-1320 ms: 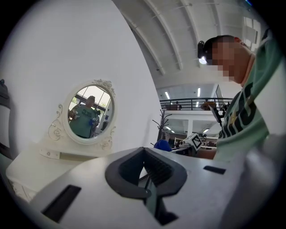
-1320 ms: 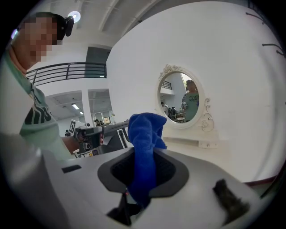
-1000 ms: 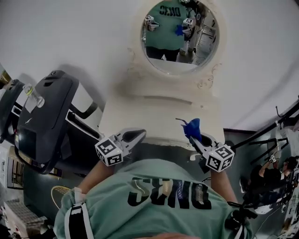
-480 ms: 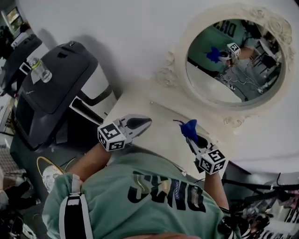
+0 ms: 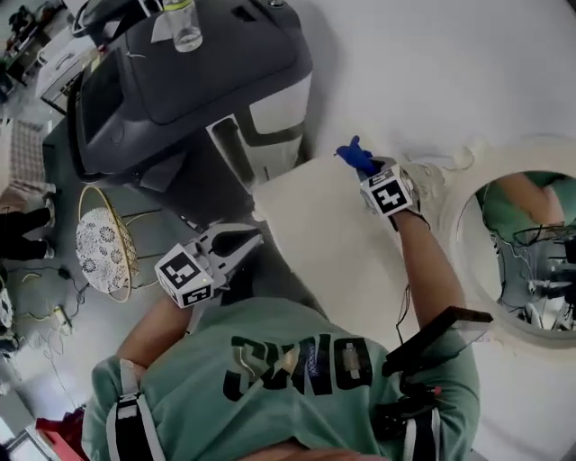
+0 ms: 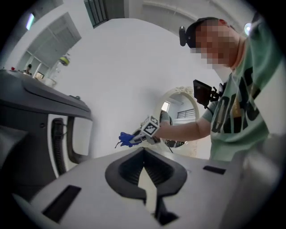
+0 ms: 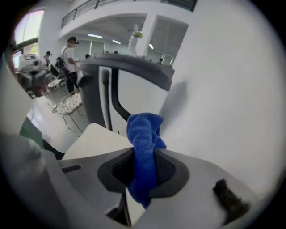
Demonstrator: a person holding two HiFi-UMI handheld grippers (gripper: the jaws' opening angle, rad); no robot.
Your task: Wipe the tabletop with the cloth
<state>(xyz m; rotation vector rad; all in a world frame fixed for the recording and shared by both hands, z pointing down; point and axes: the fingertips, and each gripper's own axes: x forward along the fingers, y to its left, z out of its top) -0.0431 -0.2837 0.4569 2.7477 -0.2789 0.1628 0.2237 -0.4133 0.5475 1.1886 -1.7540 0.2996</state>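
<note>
At the cream tabletop's [image 5: 315, 236] far corner the right gripper [image 5: 364, 168] arrives clenching the crumpled blue cloth [image 5: 354, 156], so wiping looks imminent; the left gripper [image 5: 253, 238] is clenched, empty.

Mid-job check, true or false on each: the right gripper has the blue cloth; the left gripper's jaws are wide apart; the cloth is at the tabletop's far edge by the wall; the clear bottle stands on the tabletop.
1. The right gripper is clamped on the blue cloth. True.
2. The left gripper has its jaws wide apart. False: the jaws are together, with nothing between them.
3. The cloth is at the far edge of the tabletop, by the wall. True, though the pictures do not settle whether it touches the surface.
4. The clear bottle stands on the tabletop. False: it stands on top of the dark machine beside the table.
</note>
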